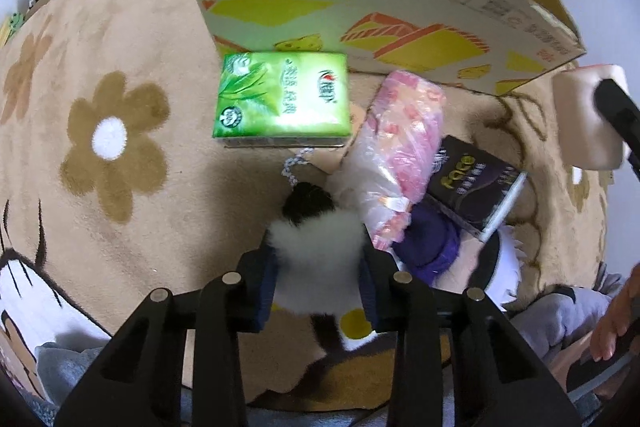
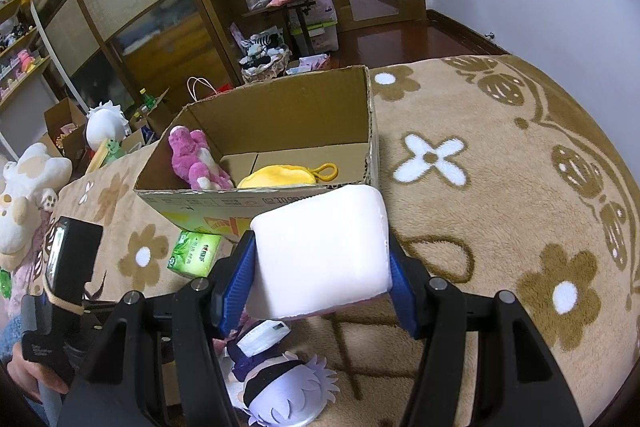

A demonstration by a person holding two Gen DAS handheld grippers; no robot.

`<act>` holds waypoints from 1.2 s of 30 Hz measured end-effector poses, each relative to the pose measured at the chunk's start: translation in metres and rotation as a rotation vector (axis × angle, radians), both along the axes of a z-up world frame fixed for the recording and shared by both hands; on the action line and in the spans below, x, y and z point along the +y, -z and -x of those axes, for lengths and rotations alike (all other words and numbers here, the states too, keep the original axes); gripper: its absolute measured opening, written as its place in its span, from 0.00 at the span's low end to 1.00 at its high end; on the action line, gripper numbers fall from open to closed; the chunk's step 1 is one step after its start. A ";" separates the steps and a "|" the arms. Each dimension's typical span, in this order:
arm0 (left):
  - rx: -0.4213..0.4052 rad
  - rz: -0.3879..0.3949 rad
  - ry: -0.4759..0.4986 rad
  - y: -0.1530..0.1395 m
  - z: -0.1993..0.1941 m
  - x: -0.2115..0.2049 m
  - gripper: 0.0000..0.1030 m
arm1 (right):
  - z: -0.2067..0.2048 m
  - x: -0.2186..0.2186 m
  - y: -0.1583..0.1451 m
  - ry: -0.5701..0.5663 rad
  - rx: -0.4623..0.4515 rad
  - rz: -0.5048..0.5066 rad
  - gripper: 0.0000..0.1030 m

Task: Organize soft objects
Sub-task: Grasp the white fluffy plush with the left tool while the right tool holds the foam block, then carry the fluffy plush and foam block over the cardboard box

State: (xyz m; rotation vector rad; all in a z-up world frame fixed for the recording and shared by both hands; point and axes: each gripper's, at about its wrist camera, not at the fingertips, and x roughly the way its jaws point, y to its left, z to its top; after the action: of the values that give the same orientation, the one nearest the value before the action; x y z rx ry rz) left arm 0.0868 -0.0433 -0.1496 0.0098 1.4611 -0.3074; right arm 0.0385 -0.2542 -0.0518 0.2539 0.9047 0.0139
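My left gripper (image 1: 318,259) is shut on a black-and-white fluffy plush (image 1: 320,247) with a bead chain, held over the beige flower rug. My right gripper (image 2: 320,259) is shut on a pale pink soft block (image 2: 322,253), held above the rug in front of the open cardboard box (image 2: 280,203); the block also shows in the left wrist view (image 1: 588,115). The box holds a pink plush bear (image 2: 196,159) and a yellow plush pouch (image 2: 280,177). A white-haired doll in purple (image 2: 280,391) lies below my right gripper.
A green tissue pack (image 1: 282,99), a pink-patterned plastic pack (image 1: 400,155) and a dark box (image 1: 476,183) lie on the rug by the cardboard box's side (image 1: 360,7). Plush toys (image 2: 28,195), shelves and cartons stand off the rug's left.
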 end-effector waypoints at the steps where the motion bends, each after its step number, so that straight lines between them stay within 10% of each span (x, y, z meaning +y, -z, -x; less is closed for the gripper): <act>1: -0.007 0.014 0.004 -0.003 0.001 -0.001 0.32 | 0.000 0.000 -0.001 0.001 -0.002 -0.002 0.62; 16: -0.166 0.252 -0.027 -0.063 0.001 0.006 0.33 | 0.007 -0.001 -0.016 -0.002 -0.055 -0.020 0.62; 25: -0.198 0.279 -0.012 -0.070 0.004 0.007 0.33 | 0.007 -0.001 -0.019 0.002 -0.065 -0.026 0.62; 36: -0.436 0.209 -0.068 -0.111 0.006 0.018 0.33 | 0.012 -0.002 -0.034 -0.005 -0.124 -0.045 0.62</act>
State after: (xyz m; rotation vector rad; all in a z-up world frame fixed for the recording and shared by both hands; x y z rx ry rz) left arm 0.0810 -0.0248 -0.0385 -0.1340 0.9907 -0.3752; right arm 0.0266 -0.2564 -0.0179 0.2893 0.7823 0.0536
